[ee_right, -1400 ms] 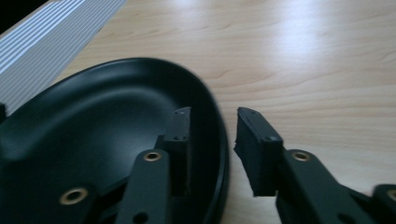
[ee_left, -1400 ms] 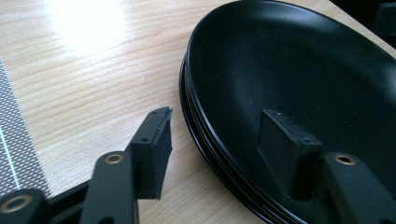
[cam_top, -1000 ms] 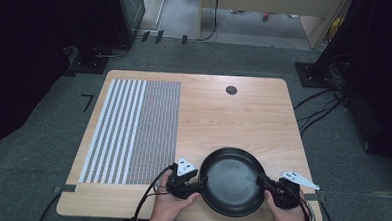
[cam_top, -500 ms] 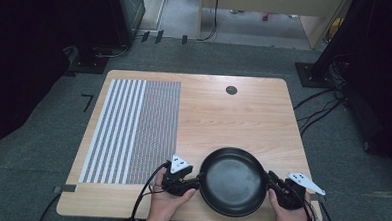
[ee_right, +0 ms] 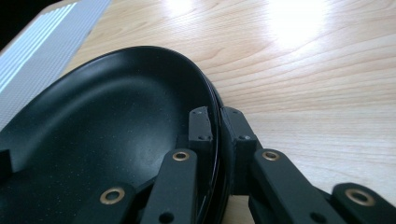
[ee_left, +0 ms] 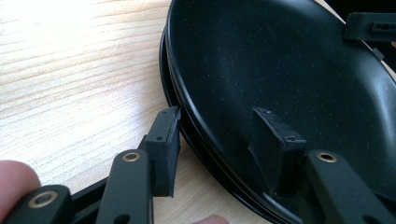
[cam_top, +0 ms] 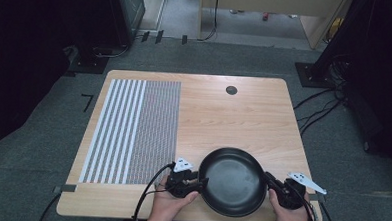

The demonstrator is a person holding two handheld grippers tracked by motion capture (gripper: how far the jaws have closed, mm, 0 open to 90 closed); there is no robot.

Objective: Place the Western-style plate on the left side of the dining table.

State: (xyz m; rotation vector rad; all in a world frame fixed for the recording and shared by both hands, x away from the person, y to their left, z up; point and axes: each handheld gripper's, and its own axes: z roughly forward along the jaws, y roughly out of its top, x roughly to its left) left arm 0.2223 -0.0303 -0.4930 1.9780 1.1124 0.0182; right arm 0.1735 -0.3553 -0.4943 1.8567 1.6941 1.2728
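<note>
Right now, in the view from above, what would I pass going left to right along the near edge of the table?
Left tongs → black plate → right tongs. Each pair of tongs straddles the plate's rim from its own side; the right pair is clamped on it.

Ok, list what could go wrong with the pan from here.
1. The left tongs straddle the black pan's rim with visible slack, so that side may slip if lifted.
2. The right tongs pinch just the thin rim; the pan could tilt or twist out.
3. The pan sits near the table's front edge; a slip could send it off.
</note>
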